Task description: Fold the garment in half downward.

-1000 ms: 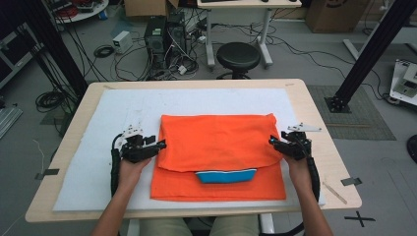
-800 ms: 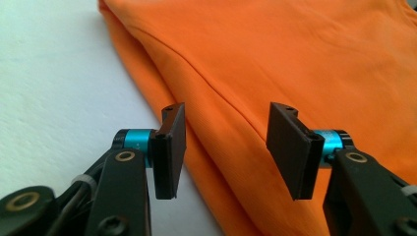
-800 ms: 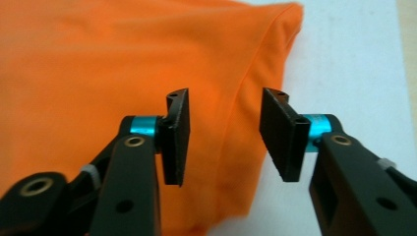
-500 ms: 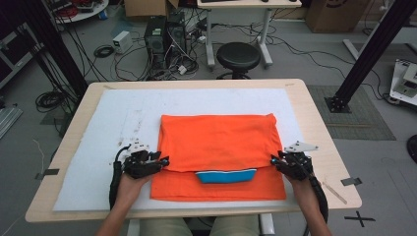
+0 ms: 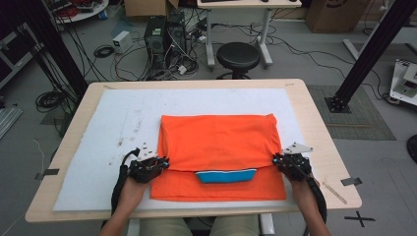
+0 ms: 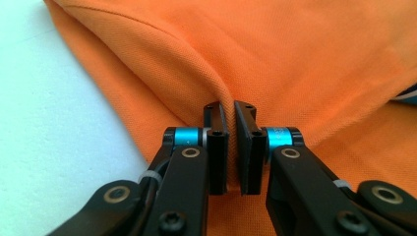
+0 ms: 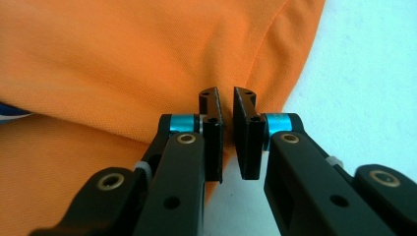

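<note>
Orange fabric is lying folded on the white mat (image 5: 98, 147) that is covering the wooden table (image 5: 319, 128) in the high view — an orange shirt (image 5: 219, 142) with a blue collar (image 5: 225, 175) peeking out at the near fold. The left gripper (image 5: 162, 164) is sitting at the shirt's left edge and the right gripper (image 5: 276, 160) at its right edge, each at the line where the upper layer is ending over the lower one. A black stool (image 5: 238, 56) is standing beyond the table.

Looking along the left gripper (image 6: 230, 110) in its own view, the jaws have just been closing and are now pinching a raised ridge of the orange shirt (image 6: 295, 59) between the pads, with the white mat (image 6: 49, 147) lying off to the left.

Along the right gripper (image 7: 225, 98) in its view, the jaws have likewise just been closing — they are nearly together and gripping the edge of the orange shirt (image 7: 123, 59), where the cloth is meeting the white mat (image 7: 364, 83).
</note>
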The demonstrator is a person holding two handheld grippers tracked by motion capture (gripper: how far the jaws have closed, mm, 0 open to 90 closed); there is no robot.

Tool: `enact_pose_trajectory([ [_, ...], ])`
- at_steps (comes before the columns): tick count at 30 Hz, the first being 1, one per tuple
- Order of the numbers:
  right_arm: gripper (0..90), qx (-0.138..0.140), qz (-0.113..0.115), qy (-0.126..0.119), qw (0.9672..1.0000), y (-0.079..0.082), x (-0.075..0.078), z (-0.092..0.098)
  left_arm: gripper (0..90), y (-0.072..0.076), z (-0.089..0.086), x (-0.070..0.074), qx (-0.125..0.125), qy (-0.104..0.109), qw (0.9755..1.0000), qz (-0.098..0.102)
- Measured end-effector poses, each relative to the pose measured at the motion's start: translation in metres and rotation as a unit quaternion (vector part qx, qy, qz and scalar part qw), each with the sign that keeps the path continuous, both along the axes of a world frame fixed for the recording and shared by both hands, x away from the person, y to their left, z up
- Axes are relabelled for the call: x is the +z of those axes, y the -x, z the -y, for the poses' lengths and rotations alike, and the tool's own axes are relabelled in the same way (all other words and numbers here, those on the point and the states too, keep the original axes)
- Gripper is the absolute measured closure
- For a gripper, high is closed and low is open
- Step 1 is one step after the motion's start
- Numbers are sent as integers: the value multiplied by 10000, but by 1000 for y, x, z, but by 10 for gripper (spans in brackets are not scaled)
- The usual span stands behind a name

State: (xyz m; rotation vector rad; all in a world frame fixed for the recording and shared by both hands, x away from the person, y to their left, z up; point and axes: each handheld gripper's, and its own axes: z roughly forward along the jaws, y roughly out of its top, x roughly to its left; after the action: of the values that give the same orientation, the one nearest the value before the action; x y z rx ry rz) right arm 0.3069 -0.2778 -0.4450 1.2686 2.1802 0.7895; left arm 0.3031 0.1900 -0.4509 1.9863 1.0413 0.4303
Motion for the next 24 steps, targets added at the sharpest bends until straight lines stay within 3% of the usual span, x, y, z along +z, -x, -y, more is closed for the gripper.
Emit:
enact_pose_trajectory([
  [5, 846, 63, 45, -156, 9998, 9, 10, 2, 845, 3, -15, 9, -92, 478, 9988, -51],
  [12, 846, 250, 240, -258, 9991, 30, 29, 5, 844, 11, -31, 16, -245, 797, 9964, -136],
  [19, 846, 500, 289, -220, 9981, 54, 44, 3, 844, 25, -42, 17, -373, 845, 9954, -252],
  [24, 839, 554, 121, -209, 9982, 60, 39, 2, 833, 29, -41, 9, -442, 651, 9962, -368],
])
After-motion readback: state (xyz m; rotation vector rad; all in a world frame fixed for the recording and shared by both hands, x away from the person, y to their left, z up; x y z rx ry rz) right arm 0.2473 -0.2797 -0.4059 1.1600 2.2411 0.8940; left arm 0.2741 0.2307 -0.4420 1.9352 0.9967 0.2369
